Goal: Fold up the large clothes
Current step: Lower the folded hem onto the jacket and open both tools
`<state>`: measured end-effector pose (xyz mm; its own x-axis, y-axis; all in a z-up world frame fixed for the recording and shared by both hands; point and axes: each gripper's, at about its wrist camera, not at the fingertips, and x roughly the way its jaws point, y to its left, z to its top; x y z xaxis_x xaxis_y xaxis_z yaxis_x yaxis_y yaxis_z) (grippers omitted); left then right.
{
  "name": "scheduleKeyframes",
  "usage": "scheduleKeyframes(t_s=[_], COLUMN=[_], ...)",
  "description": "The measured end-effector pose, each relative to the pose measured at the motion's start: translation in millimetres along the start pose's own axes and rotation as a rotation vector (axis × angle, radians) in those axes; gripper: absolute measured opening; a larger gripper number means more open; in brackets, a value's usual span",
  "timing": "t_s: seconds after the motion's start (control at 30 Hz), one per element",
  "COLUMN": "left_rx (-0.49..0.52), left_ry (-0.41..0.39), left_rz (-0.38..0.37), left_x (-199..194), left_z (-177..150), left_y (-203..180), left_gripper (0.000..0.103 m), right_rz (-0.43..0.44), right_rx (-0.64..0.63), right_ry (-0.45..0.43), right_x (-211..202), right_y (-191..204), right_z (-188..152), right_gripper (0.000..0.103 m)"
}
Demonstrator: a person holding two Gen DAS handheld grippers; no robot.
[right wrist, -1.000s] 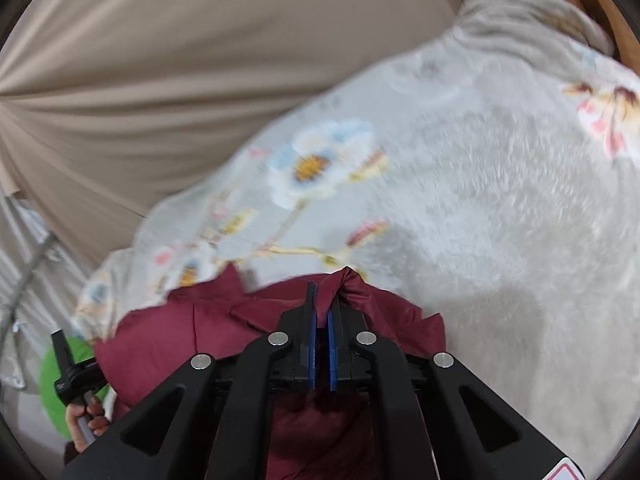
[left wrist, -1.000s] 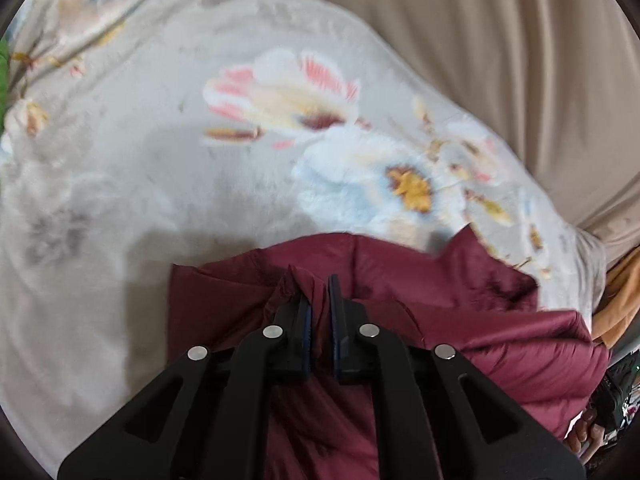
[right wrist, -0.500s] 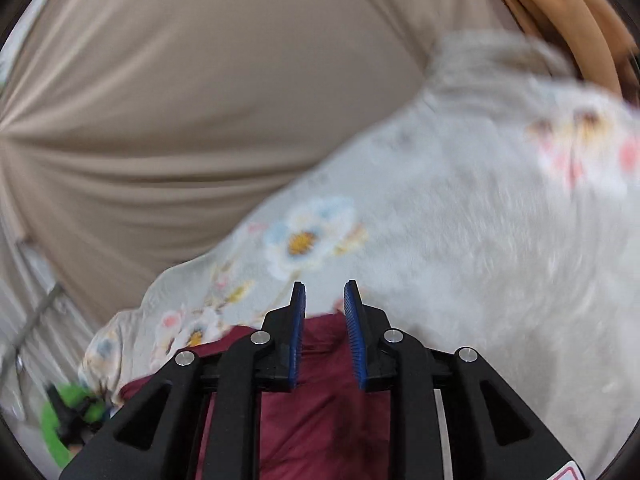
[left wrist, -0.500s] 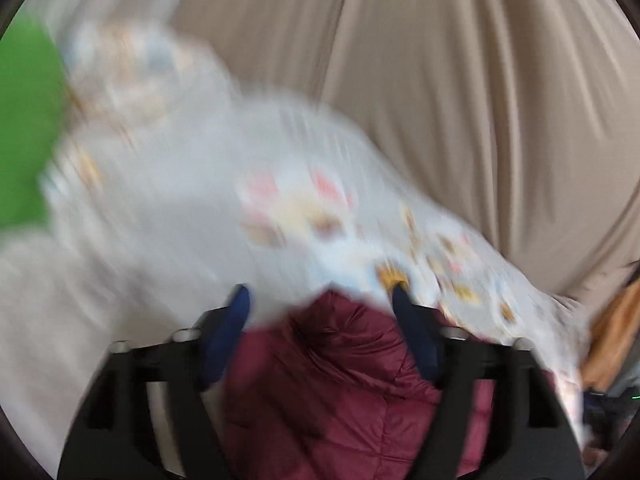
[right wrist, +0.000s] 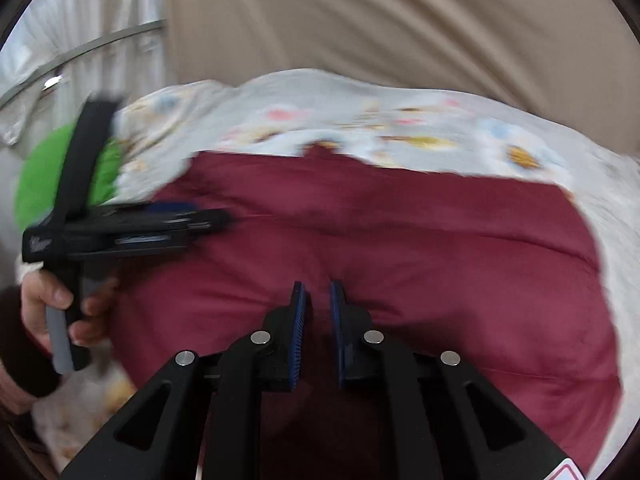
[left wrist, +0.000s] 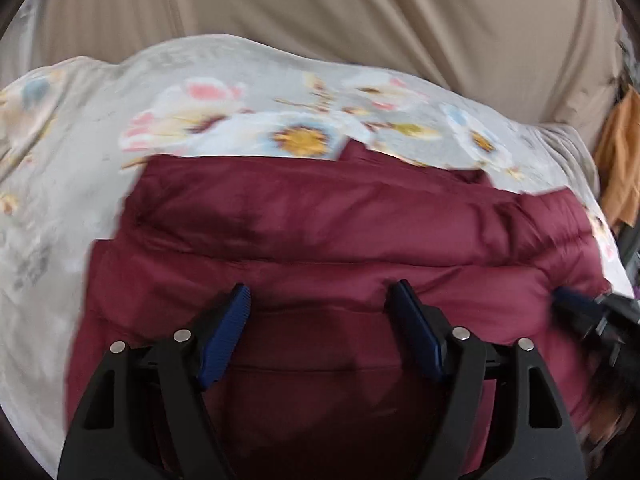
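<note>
A beige curtain (left wrist: 360, 20) hangs behind the floral blanket (left wrist: 80, 128) where we work, and the maroon puffer jacket (left wrist: 328, 216) lies folded across the blanket's middle. We hold our left gripper (left wrist: 322, 300) above the jacket's near edge, jaws spread wide and empty. Our right gripper (right wrist: 318, 296) hovers over the jacket too, jaws slightly parted, gripping nothing.

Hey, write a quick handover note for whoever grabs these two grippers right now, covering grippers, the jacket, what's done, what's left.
Left gripper: jaws wide open, empty, above the maroon puffer jacket.
Right gripper: jaws slightly apart, holding nothing, also over the jacket.
The jacket lies on the grey floral blanket, in a folded bundle with layers stacked.
Done: at least one fold is laid and nothing is gripped.
Left: probably one more fold and tidying the uneven far edge.
</note>
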<state>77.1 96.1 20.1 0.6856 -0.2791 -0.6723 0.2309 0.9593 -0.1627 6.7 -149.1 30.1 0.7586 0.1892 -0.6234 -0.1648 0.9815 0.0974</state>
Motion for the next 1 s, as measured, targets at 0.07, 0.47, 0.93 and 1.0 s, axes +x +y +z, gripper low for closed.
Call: scheduleKeyframes(t_s=[0.07, 0.47, 0.93, 1.0], left_rx=[-0.022, -0.184, -0.184, -0.177], left_ry=[-0.005, -0.039, 0.035, 0.032], left_rz=[0.031, 0.014, 0.154, 0.161], left_x=[-4.4, -26.3, 47.4, 48.2], left_z=[-1.4, 32.6, 39.5, 38.3], left_y=[15.0, 66.9, 75.2, 74.9], left_gripper=[0.071, 0.074, 0.085, 0.086], right_rz=[-0.055, -0.170, -0.277, -0.355], right_rx=[0.131, 0.445, 0.522, 0.531], right_ry=[-0.010, -0.071, 0.113, 0.053], right_x=[-13.0, -62.3, 42.0, 24.5], right_y=[-50.7, -154.0, -180.5, -176.8], right_z=[-6.9, -0.9, 13.0, 15.2], right_gripper=[0.008, 0.027, 0.034, 0.030])
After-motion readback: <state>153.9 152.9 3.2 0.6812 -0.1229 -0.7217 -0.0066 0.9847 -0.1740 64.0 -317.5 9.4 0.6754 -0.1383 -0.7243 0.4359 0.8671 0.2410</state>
